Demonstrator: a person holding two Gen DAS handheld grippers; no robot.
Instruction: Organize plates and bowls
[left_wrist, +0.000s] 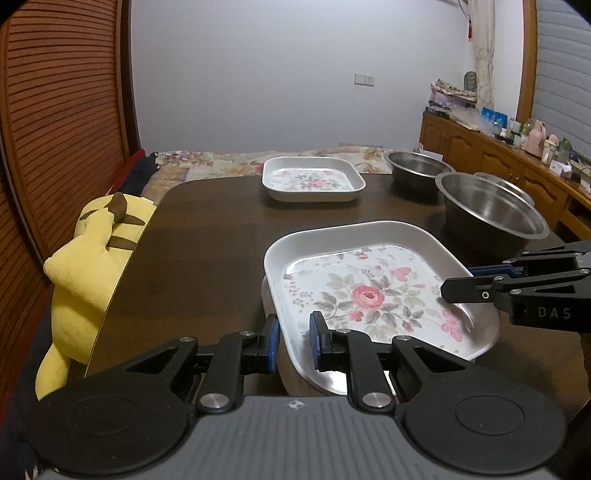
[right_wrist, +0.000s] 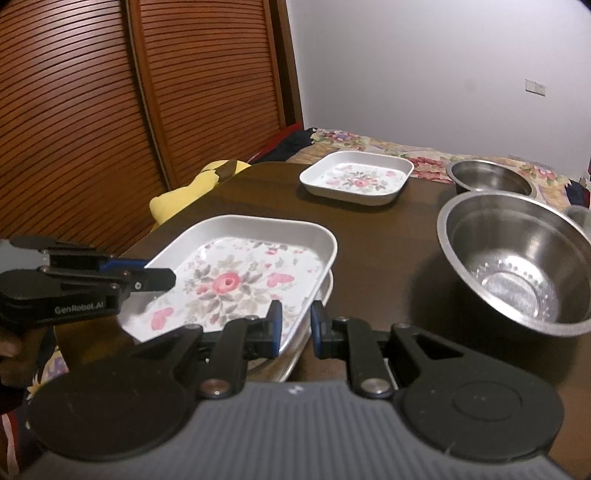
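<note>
I see the dark tabletop (left_wrist: 207, 236) carrying everything. The big steel bowl (right_wrist: 517, 266) sits right of the near floral plate (left_wrist: 369, 288); a smaller bowl (right_wrist: 491, 177) and second plate (right_wrist: 356, 177) lie beyond it. My left tongs (left_wrist: 293, 341) and right tongs (right_wrist: 295, 325) each pinch opposite rims of the near plate, which looks tilted above another plate underneath.

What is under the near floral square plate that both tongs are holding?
Beneath the near floral square plate a pale rim of another dish peeks out at its edge. The plate hides the rest, so its pattern cannot be seen.
</note>
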